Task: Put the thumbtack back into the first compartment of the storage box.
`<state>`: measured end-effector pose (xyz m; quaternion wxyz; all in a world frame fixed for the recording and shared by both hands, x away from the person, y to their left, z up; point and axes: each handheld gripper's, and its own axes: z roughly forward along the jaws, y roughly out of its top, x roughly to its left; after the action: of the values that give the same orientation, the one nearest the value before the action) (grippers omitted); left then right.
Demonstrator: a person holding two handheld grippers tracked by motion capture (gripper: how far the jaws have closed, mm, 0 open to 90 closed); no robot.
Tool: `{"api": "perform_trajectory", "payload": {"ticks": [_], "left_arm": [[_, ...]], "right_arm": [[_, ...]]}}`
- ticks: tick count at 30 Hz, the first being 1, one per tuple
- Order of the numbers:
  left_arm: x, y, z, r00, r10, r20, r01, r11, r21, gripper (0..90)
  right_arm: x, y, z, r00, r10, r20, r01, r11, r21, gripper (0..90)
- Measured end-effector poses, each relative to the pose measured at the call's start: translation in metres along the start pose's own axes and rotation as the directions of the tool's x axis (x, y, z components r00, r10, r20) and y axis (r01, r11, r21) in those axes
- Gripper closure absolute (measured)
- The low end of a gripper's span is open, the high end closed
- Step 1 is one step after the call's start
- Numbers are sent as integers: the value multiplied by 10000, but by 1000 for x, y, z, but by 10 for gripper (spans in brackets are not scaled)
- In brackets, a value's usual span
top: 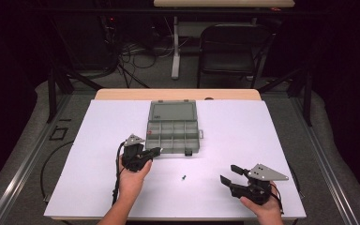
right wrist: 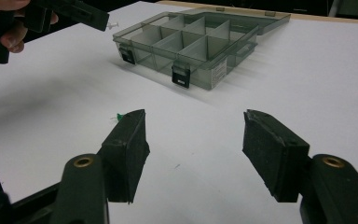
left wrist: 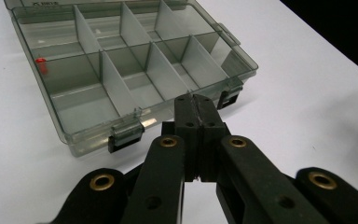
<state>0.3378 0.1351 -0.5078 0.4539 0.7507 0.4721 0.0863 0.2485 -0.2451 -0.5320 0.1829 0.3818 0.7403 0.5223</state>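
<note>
From above, your left gripper (top: 154,151) hovers at the box's (top: 172,152) front edge. The green pin (top: 184,177) lies loose on the table, between it and your right gripper (top: 228,173).

Left gripper view: jaws pressed together, and one red pin (left wrist: 40,64) is already in a compartment.

Right gripper view: its own jaws gape empty, and your left gripper pinches a white pin (right wrist: 113,24). That leaves two pins to place.

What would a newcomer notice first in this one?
An open grey compartment box sits on the white table, a red pin in one compartment. Beside it the left tool is shut on what looks like a white pin; a green pin lies near the open right tool.
</note>
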Motion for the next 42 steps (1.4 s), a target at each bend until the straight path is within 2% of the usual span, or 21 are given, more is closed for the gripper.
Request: {"api": "perform_trajectory", "payload": {"ticks": [4,9,11,17,24,30,35,36,38,39,42], "left_arm": [[2,5,0,10000,36,-92,-36,10000,1,900],[9,13,0,9997,-137,-180,136,9999,-75,900],[13,22,0,9993,-29,-364,26,10000,-89,900],[22,39,0,9983,-69,-587,59,9998,-176,900],[30,51,6,9959,45,-909,-47,10000,-16,900],[38,59,19,9919,94,-1267,-64,9997,243,900],[47,63,33,9882,-150,-1525,233,9983,533,900],[50,64,38,9856,-194,-1680,304,9975,632,900],[52,65,40,9853,-260,-1691,383,9968,698,900],[54,65,45,9826,-323,-1827,465,9962,740,900],[57,64,49,9806,-397,-1921,562,9951,813,900]], "right_arm": [[0,0,0,10000,-2,17,2,10000,-15,389],[0,0,0,10000,12,14,-12,10000,-10,389],[0,0,0,10000,-5,18,5,10000,-7,389],[-1,0,0,10000,17,29,-17,10000,17,389],[-1,0,0,10000,17,34,-17,10000,25,389],[0,0,0,10000,19,13,-19,10000,37,389],[-1,0,0,10000,30,2,-30,10000,17,389],[-1,0,0,10000,33,1,-33,10000,40,389],[-1,0,0,10000,27,-4,-27,10000,39,389],[0,0,0,10000,32,-16,-32,10000,-21,389],[-1,0,0,10000,40,-16,-40,10000,-39,389]]}}
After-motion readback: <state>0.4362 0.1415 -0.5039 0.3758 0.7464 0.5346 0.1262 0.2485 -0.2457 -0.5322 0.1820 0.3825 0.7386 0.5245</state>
